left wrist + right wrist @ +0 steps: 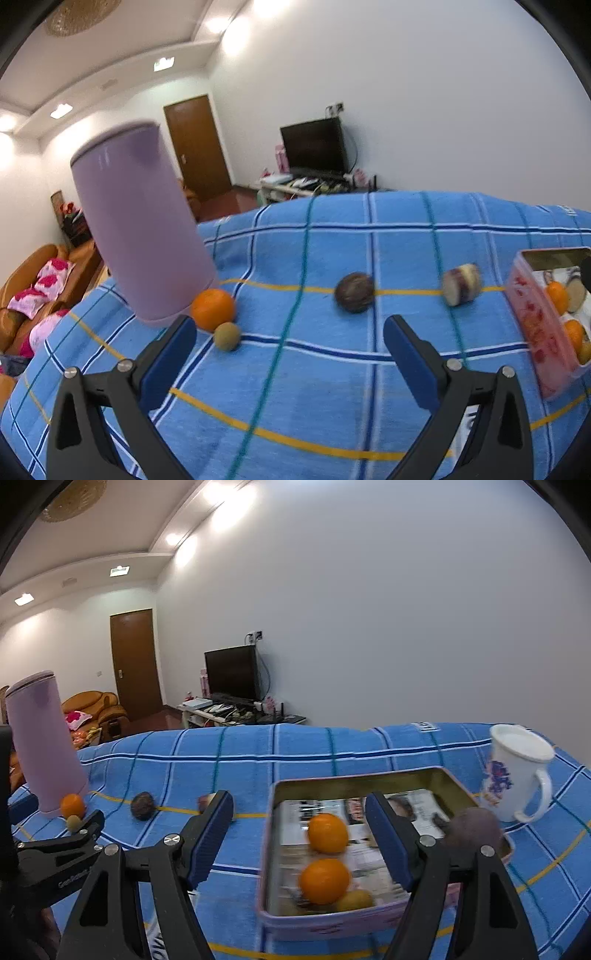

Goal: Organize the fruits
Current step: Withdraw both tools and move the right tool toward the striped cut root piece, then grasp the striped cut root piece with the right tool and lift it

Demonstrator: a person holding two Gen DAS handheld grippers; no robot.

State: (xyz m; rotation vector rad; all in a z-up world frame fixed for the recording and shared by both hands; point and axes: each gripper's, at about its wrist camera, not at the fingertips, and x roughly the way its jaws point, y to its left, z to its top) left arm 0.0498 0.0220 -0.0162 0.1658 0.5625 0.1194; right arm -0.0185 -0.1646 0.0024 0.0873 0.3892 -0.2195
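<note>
Both grippers held wide, empty, over the blue plaid cloth (332,387) — fruit partly in the tin, partly loose.

The left gripper (290,343) hovers with its jaws apart above bare cloth; ahead of it an orange (213,308) touches the foot of a lilac tumbler (142,225), with a small green fruit (226,336) just beside the orange. Farther right lie a dark round fruit (354,292) and a purple cut piece (461,284), well apart from each other. The right gripper (299,830) also has its jaws apart, over the open tin (354,779) — inside, on printed paper, sit two oranges (328,832) (324,880), a small yellow-green fruit (354,900) and a dark purple fruit (474,829) at the right wall. A white mug (517,771) stands just beyond the tin.
</note>
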